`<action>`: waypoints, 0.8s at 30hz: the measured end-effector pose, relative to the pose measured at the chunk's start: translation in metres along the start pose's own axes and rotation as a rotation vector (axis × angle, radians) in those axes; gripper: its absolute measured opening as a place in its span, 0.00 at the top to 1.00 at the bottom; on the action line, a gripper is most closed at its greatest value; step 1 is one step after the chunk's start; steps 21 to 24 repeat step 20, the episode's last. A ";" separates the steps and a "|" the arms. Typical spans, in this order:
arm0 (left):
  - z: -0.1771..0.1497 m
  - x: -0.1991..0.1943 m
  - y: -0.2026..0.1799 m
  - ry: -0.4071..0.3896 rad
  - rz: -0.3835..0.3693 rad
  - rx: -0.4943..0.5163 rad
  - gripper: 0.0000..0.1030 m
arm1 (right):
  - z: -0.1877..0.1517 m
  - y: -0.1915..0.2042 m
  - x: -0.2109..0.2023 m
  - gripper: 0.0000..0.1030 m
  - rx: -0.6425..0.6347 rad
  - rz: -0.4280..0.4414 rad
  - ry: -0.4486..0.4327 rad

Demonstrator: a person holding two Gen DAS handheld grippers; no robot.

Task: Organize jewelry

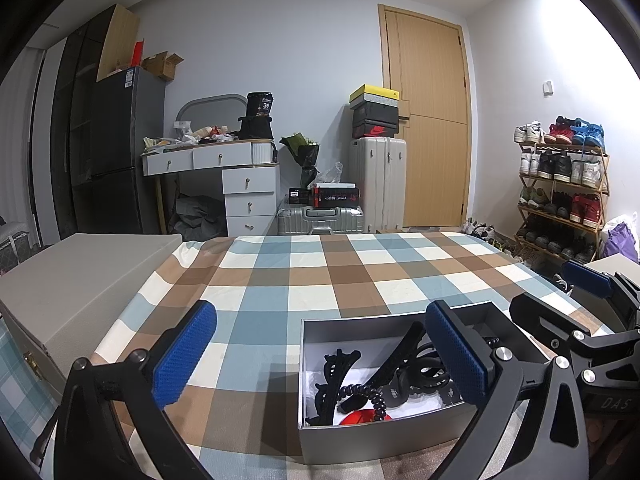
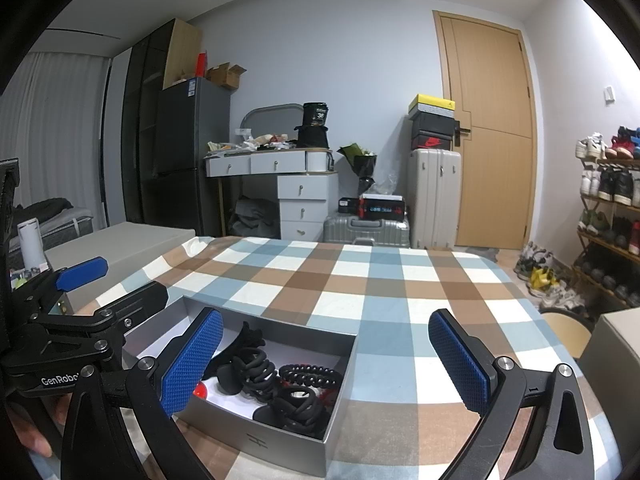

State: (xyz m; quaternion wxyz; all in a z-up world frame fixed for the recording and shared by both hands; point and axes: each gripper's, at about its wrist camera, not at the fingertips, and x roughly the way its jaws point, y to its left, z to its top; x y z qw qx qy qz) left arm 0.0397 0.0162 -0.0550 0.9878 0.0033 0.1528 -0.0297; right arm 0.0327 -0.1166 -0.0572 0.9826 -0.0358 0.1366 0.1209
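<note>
An open silver box (image 1: 380, 444) sits on the chequered tablecloth (image 1: 320, 272) near the front edge. Inside it lie black claw clips (image 1: 334, 376), a black spiral hair tie (image 2: 310, 374), black hair ties (image 2: 256, 364) and something red (image 1: 360, 418). My left gripper (image 1: 320, 354) is open wide, its right pad (image 1: 456, 352) over the box and its left pad over bare cloth. My right gripper (image 2: 326, 362) is open too, its left pad (image 2: 192, 360) above the box's left side. Neither holds anything.
A large grey case (image 1: 80, 280) with a brass latch lies on the table's left. Another grey box (image 2: 616, 360) stands at the right edge beside a round chair seat (image 2: 564, 324). Beyond the table are a dresser, suitcases, a door and a shoe rack (image 1: 560, 192).
</note>
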 end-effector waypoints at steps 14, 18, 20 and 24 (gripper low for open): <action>0.000 0.000 -0.001 0.001 -0.001 0.001 0.01 | 0.000 0.001 0.000 0.00 -0.001 0.001 0.000; 0.000 0.000 -0.001 0.000 -0.002 0.000 0.01 | 0.000 0.002 0.001 0.00 -0.001 0.004 0.000; 0.000 0.000 -0.001 0.001 -0.003 0.001 0.01 | 0.000 0.002 0.001 0.00 -0.001 0.004 0.000; 0.000 0.000 -0.001 0.001 -0.003 0.001 0.01 | 0.000 0.002 0.001 0.00 -0.001 0.004 0.000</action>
